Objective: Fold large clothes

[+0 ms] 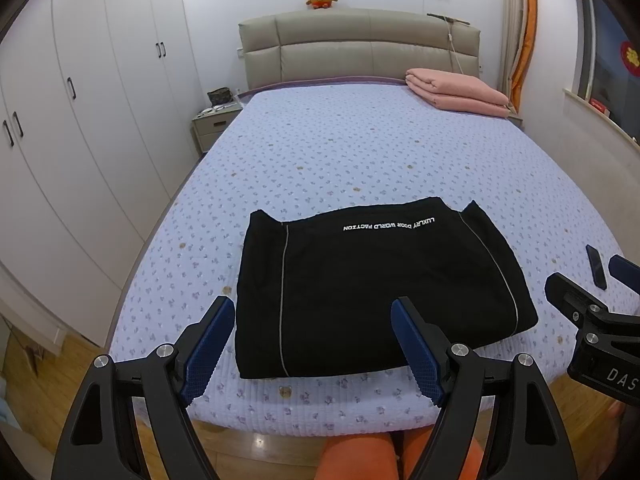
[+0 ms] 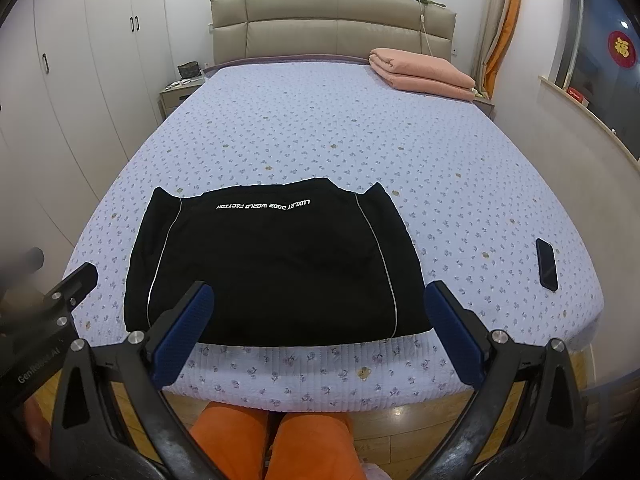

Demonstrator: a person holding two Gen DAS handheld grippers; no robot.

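A black garment (image 1: 372, 288) with white lettering and thin grey piping lies folded into a flat rectangle near the foot of the bed; it also shows in the right wrist view (image 2: 272, 264). My left gripper (image 1: 312, 312) is open and empty, held above the garment's near left edge. My right gripper (image 2: 320, 296) is open and empty, held above the garment's near edge. The right gripper also shows at the right edge of the left wrist view (image 1: 600, 312). The left gripper's body shows at the left of the right wrist view (image 2: 52, 312).
The bed (image 1: 360, 148) has a lilac flowered cover. A folded pink blanket (image 1: 456, 90) lies by the headboard at the right. A dark phone (image 2: 547, 264) lies on the bed right of the garment. White wardrobes (image 1: 80, 100) stand left; a nightstand (image 1: 212, 120) is beside the headboard.
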